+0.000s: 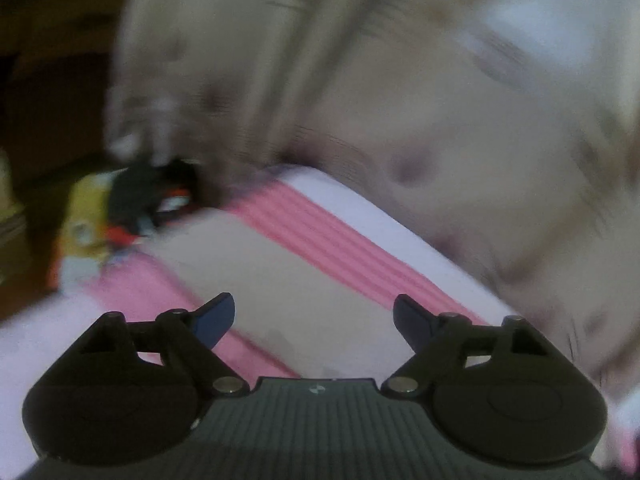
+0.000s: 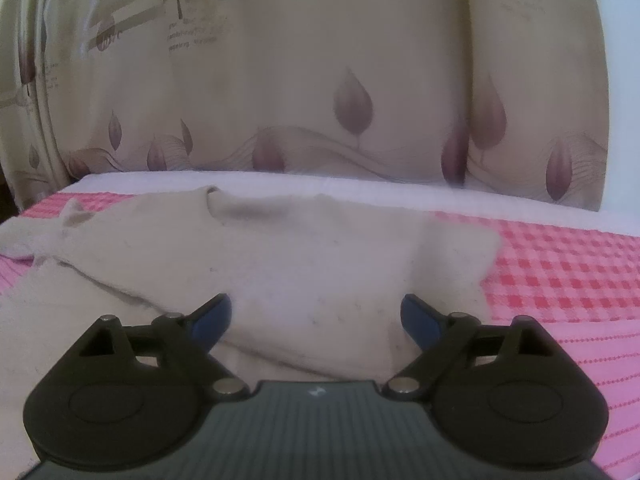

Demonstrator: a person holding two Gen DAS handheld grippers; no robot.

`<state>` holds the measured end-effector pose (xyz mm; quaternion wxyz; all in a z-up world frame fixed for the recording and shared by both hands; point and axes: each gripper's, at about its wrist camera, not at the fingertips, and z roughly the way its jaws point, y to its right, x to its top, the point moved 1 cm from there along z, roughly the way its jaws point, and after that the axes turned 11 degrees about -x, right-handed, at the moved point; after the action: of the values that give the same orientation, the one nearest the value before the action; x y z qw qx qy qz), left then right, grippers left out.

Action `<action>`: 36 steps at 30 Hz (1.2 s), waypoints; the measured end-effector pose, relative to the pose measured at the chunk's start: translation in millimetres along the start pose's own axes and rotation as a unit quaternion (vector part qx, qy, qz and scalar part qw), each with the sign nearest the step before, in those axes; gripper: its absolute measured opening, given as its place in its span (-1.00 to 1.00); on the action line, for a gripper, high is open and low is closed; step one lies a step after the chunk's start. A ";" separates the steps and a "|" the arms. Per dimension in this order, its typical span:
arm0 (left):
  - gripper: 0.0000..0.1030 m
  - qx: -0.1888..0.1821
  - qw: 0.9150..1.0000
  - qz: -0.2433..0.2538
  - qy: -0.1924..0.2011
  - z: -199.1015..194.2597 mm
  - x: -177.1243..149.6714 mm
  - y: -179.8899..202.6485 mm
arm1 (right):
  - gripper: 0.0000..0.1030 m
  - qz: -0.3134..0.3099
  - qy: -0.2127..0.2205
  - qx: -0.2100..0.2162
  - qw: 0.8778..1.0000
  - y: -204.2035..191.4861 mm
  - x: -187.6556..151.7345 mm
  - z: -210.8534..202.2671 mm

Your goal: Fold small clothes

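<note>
A small cream-white knit garment (image 2: pixel 280 248) lies on a pink checked cloth (image 2: pixel 560 272), its neckline toward the far edge and one side folded over in a diagonal crease. My right gripper (image 2: pixel 316 320) hovers just above its near part, jaws wide apart, nothing between the blue pads (image 2: pixel 420 320). The left wrist view is heavily blurred: the same pale garment (image 1: pixel 288 280) shows as a flat patch on pink striped cloth (image 1: pixel 344 248). Over that patch my left gripper (image 1: pixel 314 320) stands open and holds nothing.
A cream curtain with leaf prints (image 2: pixel 320 80) hangs close behind the far edge of the white-bordered surface (image 2: pixel 360 188). In the left wrist view, dark and yellow objects (image 1: pixel 132 208) sit blurred at the left end, with dark furniture (image 1: pixel 48 80) beyond.
</note>
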<state>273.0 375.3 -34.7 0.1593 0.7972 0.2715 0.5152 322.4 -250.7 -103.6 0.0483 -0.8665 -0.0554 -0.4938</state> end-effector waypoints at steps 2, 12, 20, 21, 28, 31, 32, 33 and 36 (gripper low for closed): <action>0.63 0.016 0.999 -0.046 0.000 -5.6 26.0 -39.7 | 0.80 -0.005 0.000 -0.008 1.000 -2.5 -0.2 -0.2; 0.64 -0.101 0.910 -0.375 -0.143 46.0 55.1 -211.0 | 0.81 -0.044 -0.024 -0.058 0.997 -14.3 -1.3 8.2; -0.19 -0.127 0.909 -0.383 -0.102 78.5 40.9 -209.8 | 0.98 -0.059 -0.027 -0.091 0.994 -15.5 -1.7 7.4; -0.73 -0.125 0.914 -0.380 -0.067 73.5 42.6 -208.5 | 0.99 -0.060 -0.027 -0.093 0.993 -15.7 -1.8 7.5; -0.92 -0.107 0.956 -0.271 0.029 32.2 81.2 -150.4 | 0.99 -0.062 -0.025 -0.096 0.993 -15.7 -2.2 8.2; -0.92 -0.125 0.968 -0.211 0.050 11.5 97.4 -99.3 | 0.99 -0.061 -0.022 -0.094 0.993 -15.2 -2.8 7.5; -0.92 -0.130 0.970 -0.200 0.054 7.5 99.7 -83.9 | 0.99 -0.059 -0.021 -0.092 0.994 -14.8 -3.2 7.0; -0.92 -0.138 0.971 -0.187 0.059 2.0 103.1 -65.0 | 0.99 -0.058 -0.019 -0.091 0.994 -14.2 -3.3 6.7; -0.92 -0.167 0.974 -0.138 0.068 -11.6 107.2 0.7 | 0.99 -0.053 -0.013 -0.084 0.995 -13.1 -3.9 5.1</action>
<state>297.2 438.4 49.3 0.3414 0.6769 0.2993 0.5794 322.9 -237.1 -109.2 -0.0518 -0.8698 -0.0599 -0.4870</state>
